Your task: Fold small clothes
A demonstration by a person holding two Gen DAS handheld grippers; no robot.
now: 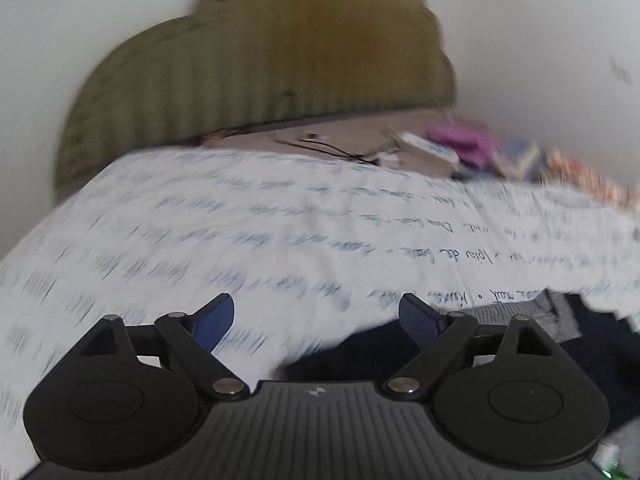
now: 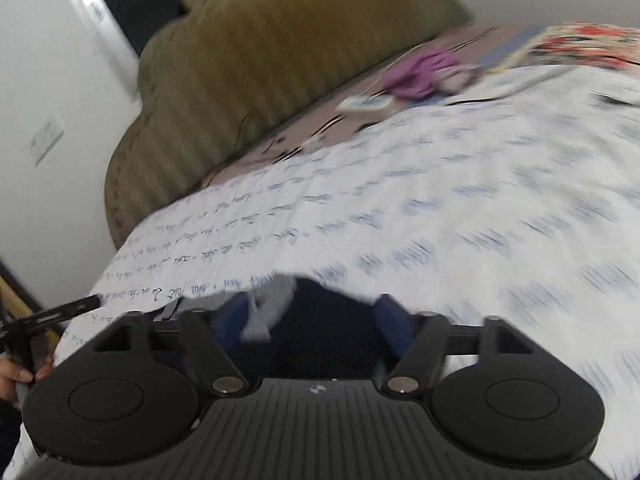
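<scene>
Hovering over a white bedsheet (image 1: 280, 232) printed with blue handwriting, left gripper (image 1: 316, 320) with jaws spread wide, nothing between the blue pads. Right gripper (image 2: 312, 320) likewise spread apart above the dark navy garment (image 2: 320, 320), pads not pressing on it. Navy garment with a grey piece (image 1: 516, 312) lying at the near edge of the sheet, just below the tongs. Beyond, an olive ribbed headboard (image 1: 256, 60), purple cloth (image 2: 416, 72), and much motion blur.
</scene>
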